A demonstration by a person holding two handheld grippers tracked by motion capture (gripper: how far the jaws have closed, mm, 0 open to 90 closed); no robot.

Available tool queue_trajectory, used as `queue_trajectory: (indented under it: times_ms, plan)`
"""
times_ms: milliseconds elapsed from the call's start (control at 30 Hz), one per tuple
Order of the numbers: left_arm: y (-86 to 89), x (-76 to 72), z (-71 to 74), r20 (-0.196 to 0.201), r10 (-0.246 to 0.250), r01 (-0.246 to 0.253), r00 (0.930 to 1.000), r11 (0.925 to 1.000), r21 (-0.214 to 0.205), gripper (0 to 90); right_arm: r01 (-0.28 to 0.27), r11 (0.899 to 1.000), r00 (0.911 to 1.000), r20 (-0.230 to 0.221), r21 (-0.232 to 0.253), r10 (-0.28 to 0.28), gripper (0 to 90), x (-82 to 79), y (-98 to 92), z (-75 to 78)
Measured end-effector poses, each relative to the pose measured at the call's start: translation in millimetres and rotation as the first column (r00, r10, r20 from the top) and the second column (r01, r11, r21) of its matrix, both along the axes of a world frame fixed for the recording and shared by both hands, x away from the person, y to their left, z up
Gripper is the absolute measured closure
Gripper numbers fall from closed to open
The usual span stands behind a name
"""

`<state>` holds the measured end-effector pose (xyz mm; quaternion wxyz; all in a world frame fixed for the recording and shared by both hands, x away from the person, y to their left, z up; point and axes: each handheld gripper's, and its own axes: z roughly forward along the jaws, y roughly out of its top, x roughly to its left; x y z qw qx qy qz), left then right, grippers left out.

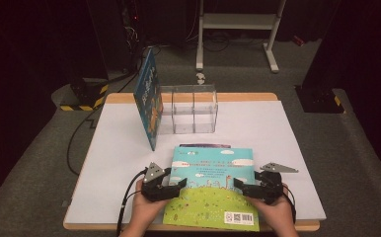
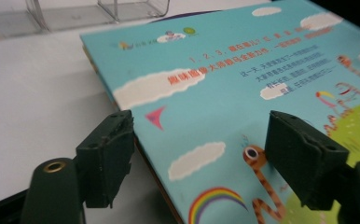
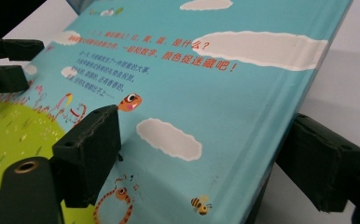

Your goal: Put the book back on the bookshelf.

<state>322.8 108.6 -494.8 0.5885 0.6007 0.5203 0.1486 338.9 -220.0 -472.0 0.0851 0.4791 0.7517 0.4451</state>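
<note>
Picture book [image 1: 213, 190] flat on table [image 1: 287, 133], just in front of clear acrylic organizer [image 1: 188, 108]. Left gripper [image 1: 171, 185] and right gripper [image 1: 247, 187] straddle its side edges, jaws spread, not pinching.

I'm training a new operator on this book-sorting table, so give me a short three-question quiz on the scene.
1. Which cover of the flat book faces up?
2. True or false: the upright book stands inside the clear organizer.
3. Which best fits the left gripper and right gripper? A) both straddle the flat book's side edges B) both hang over bare table C) one holds the organizer

Key: 1. The back, with the barcode. 2. False, it leans outside, beside it. 3. A.
</note>
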Motion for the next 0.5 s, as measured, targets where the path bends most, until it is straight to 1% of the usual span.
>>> queue_trajectory:
  times_ms: [33, 67, 100, 133, 167, 200, 233, 267, 300, 333, 367, 400, 467, 500]
  plan:
    - [-2.5, 1.5, -0.6, 0.011, -0.004, 0.003, 0.9999, 0.9995, 0.032, 27.2, -0.005, 1.000, 1.0000, 0.006, 0.004, 0.005, 18.7, 2.1, 0.1, 1.7]
    - [-4.6, 0.9, 0.8, 0.008, -0.076, 0.076, 0.9971, 0.9969, -0.019, 30.3, -0.015, 1.000, 0.9998, 0.012, 0.011, 0.015, 19.8, 4.3, 0.5, 3.0]
    - [-10.8, 0.7, 1.9, 0.006, -0.095, 0.095, 0.9955, 0.9951, -0.029, 38.9, -0.024, 1.000, 0.9995, 0.022, 0.008, 0.023, 20.0, 5.6, 1.6, 4.5]
    - [-17.5, -0.7, 2.2, 0.034, -0.084, 0.083, 0.9959, 0.9960, 0.033, 35.6, -0.022, 1.000, 0.9996, 0.019, 0.002, 0.022, 19.9, 6.6, 3.1, 5.4]
    - [-21.2, -1.5, 3.8, 0.070, -0.065, 0.060, 0.9955, 0.9957, 0.071, 35.3, -0.024, 1.000, 0.9996, 0.015, -0.001, 0.024, 19.8, 7.7, 3.2, 5.1]
    - [-20.1, -1.2, 6.4, 0.084, -0.053, 0.048, 0.9951, 0.9968, 0.064, 33.8, -0.022, 1.000, 0.9997, -0.002, 0.009, 0.022, 19.7, 8.8, 2.5, 3.3]
    - [-16.5, 0.2, 8.7, 0.071, -0.044, 0.042, 0.9965, 0.9985, 0.036, 32.3, -0.019, 1.000, 0.9997, -0.012, 0.022, 0.020, 19.8, 9.2, 0.5, 0.5]
    - [-11.7, 1.6, 9.6, 0.058, -0.034, 0.032, 0.9977, 0.9992, 0.025, 30.4, -0.021, 0.999, 0.9998, 0.006, 0.025, 0.021, 19.6, 7.7, -1.6, -1.3]
    - [-5.9, 1.3, 9.5, 0.057, -0.019, 0.018, 0.9982, 0.9996, 0.021, 29.0, -0.015, 1.000, 0.9999, 0.003, 0.010, 0.015, 19.4, 6.5, -3.4, -2.3]
    - [0.1, -0.4, 9.4, 0.058, -0.007, 0.007, 0.9983, 1.0000, 0.003, 28.8, -0.011, 1.000, 0.9999, -0.010, 0.004, 0.011, 19.0, 5.9, -5.8, -4.0]
    - [5.6, -2.5, 9.2, 0.053, 0.003, -0.002, 0.9986, 1.0000, -0.009, 28.7, -0.009, 1.000, 1.0000, 0.001, 0.002, 0.009, 19.1, 4.6, -8.7, -5.3]
    - [10.6, -4.4, 8.2, 0.038, 0.008, -0.007, 0.9992, 0.9999, -0.015, 28.0, 0.002, 1.000, 0.9996, 0.029, -0.018, -0.002, 19.2, 2.2, -11.2, -4.7]
    - [18.0, -9.2, 4.9, 0.000, 0.006, -0.006, 1.0000, 0.9985, -0.055, 25.7, 0.027, 0.998, 0.9986, 0.046, -0.050, -0.025, 19.8, -1.6, -16.0, -1.7]
    - [20.2, -11.7, 2.6, -0.012, 0.003, -0.004, 0.9999, 0.9977, -0.068, 24.6, 0.033, 0.998, 0.9985, 0.045, -0.048, -0.030, 19.9, -3.2, -17.9, -1.7]
